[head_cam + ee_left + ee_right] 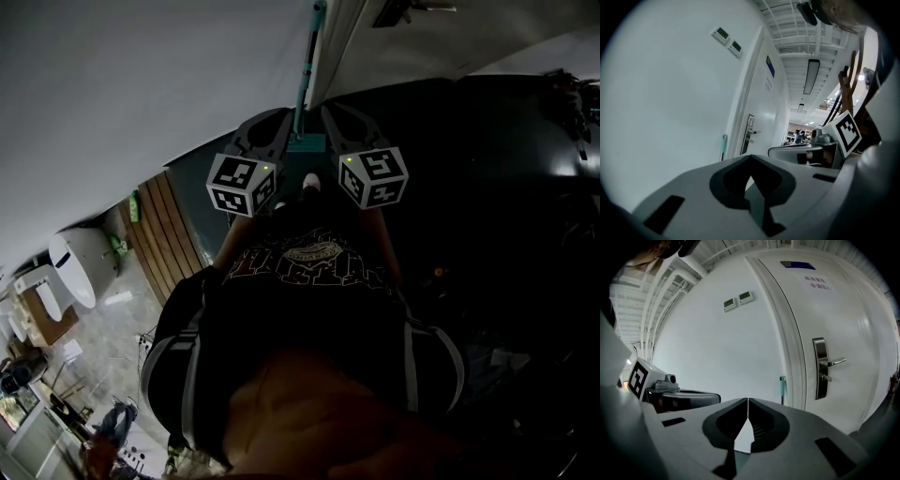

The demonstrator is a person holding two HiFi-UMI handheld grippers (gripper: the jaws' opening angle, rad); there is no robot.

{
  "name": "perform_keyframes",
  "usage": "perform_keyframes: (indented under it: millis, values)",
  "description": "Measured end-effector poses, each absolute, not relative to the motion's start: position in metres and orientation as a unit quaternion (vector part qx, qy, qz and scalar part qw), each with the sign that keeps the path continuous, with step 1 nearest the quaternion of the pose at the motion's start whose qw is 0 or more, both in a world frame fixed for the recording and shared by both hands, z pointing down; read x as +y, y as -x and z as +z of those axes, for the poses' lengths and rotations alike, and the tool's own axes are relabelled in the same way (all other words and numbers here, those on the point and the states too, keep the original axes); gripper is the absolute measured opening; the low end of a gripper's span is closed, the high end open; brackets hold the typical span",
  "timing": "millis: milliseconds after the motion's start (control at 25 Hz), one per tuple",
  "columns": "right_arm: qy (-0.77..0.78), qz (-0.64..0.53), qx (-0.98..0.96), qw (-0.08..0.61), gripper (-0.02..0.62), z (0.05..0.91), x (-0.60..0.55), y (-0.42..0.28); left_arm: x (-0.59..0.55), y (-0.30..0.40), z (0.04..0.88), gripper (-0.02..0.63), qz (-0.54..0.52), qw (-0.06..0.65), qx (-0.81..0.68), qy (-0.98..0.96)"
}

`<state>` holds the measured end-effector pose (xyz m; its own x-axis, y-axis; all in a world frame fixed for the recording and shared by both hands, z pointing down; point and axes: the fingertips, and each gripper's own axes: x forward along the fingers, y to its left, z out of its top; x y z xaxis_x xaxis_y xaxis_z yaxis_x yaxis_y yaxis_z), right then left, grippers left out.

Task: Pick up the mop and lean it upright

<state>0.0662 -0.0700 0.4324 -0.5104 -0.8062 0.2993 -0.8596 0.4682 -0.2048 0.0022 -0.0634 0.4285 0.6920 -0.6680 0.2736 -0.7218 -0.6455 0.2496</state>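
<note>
**Both tools clenched and empty, mop upright at the wall**

Lowest in the head view is the person's dark printed shirt; just above it the two marker cubes sit side by side at mid-frame, the tools reaching up-frame from them.

The left tool is clenched, its jaws meeting at the tips with nothing between them; the right tool is likewise clenched and empty, only a thin seam showing between its jaws.

Beyond the tips stands the mop; in the head view its teal base lies between the two tools and its handle runs up to the top edge of the frame; neither tool touches it. In the right gripper view the teal handle end rises upright right of centre, against the white wall and just left of the door frame.

Farther right is the white door with its metal lever handle; two small control panels hang on the wall at upper left of centre; a blue sign sits above the door.
</note>
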Motion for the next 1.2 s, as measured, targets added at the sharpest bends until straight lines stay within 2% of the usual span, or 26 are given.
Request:
perform_keyframes:
  millis: [520, 1200]
  values:
    - [-0.47, 0.162, -0.863, 0.093, 0.02, 0.437, -0.133, -0.089, -0.111, -0.02, 0.43, 0.048, 0.069, 0.183, -0.418, -0.887]
    - [-0.515, 0.18, -0.833, 0.092, 0.02, 0.451, -0.207, -0.076, -0.179, 0.011, 0.429, 0.048, 0.084, 0.178, -0.391, -0.899]
